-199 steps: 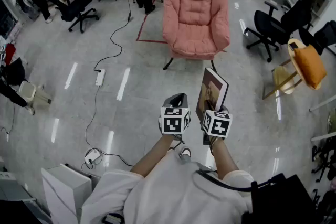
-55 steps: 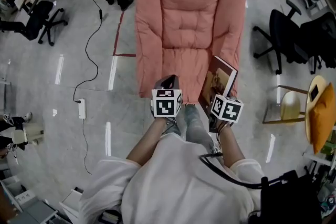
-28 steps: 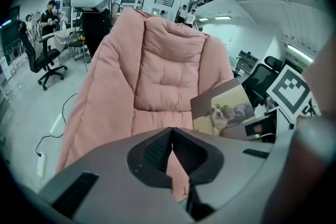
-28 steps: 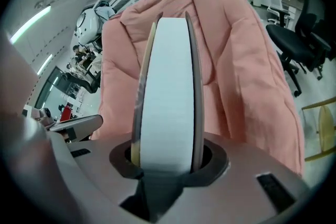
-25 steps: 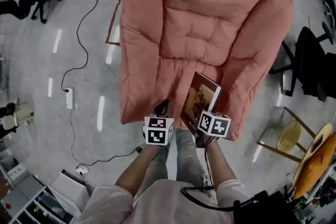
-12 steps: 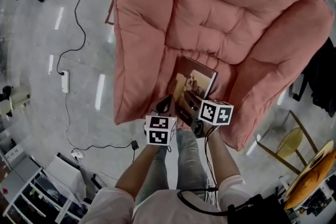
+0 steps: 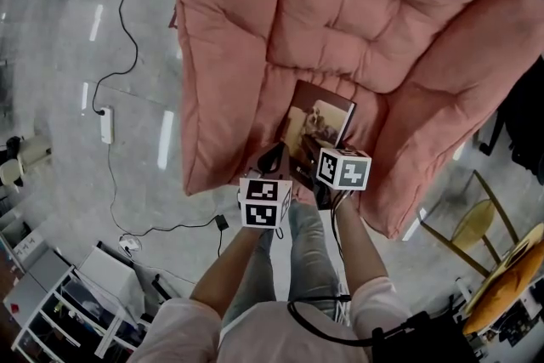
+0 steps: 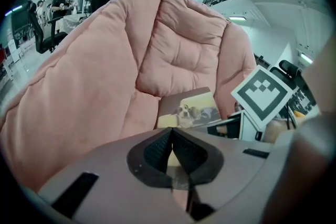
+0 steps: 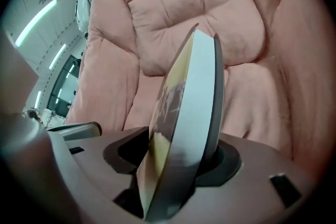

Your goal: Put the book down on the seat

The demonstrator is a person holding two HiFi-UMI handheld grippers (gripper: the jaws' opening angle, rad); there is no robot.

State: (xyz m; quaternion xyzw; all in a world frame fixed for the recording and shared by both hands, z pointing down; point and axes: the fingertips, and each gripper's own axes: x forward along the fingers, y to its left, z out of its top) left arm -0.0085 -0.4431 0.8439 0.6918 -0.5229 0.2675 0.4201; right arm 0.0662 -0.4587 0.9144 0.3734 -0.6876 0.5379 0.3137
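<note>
**Book on the pink seat, right jaws opening around it**

The book [image 7: 320,125] lies with its cover up on the seat [image 7: 270,102] of the pink armchair [image 7: 223,55], near the front edge and a little toward the person's right. The cover shows a picture of a dog. The far end of the book points to the backrest, and the near end is between the jaws of the right gripper [image 9: 176,157].

In the right gripper view the jaws are opening. The book stands tilted between them: there is a dark gap between the cover and the jaw on that side, and the back of the book leans against the other jaw. I cannot tell whether the near end already rests fully on the cushion.

The left gripper [image 8: 171,138] hovers just beside the right one, over the front edge of the seat. Its jaws are together, with nothing between them, and it does not touch the book.

The person stands directly before the armchair, both arms stretched forward. On the grey floor to the left of the chair runs a black cable [image 7: 121,13] to a white power strip [image 7: 106,125].
</note>
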